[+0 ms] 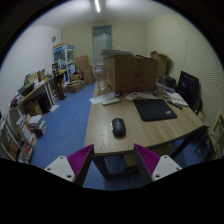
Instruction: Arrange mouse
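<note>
A dark computer mouse [119,127] lies on the wooden desk [150,132], near its front left part. A black mouse pad [155,109] lies on the desk to the right of the mouse and a little farther back. My gripper [112,160] is well short of the desk, above the blue floor. Its two fingers [80,160] with magenta pads stand wide apart and hold nothing. The mouse is beyond the fingers, roughly in line with the gap between them.
A large cardboard box [130,72] stands at the desk's far end. A monitor [187,87] and small items sit at the desk's right side. Shelves with clutter [35,105] line the left wall. Blue floor [65,125] lies between shelves and desk.
</note>
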A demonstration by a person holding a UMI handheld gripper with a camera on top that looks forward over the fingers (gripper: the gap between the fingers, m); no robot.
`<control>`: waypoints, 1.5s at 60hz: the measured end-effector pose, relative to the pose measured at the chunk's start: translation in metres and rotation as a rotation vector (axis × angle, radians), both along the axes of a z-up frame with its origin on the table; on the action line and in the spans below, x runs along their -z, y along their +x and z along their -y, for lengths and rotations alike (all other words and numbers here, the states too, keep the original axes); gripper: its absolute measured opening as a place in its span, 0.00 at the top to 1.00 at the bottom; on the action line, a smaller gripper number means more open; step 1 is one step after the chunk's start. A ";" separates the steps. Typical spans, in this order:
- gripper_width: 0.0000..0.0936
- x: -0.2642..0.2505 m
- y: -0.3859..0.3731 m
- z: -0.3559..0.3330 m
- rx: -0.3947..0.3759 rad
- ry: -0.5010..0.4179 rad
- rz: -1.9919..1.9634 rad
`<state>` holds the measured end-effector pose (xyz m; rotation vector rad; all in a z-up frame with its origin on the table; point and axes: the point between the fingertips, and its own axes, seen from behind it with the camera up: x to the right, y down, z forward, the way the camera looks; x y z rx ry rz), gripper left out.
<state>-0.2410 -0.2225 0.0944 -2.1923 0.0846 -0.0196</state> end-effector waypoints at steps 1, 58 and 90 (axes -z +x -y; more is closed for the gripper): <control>0.13 0.003 0.002 -0.002 0.000 -0.003 -0.001; 0.57 0.107 0.040 -0.198 -0.048 0.145 0.029; 0.62 -0.125 0.198 -0.289 0.119 0.280 0.108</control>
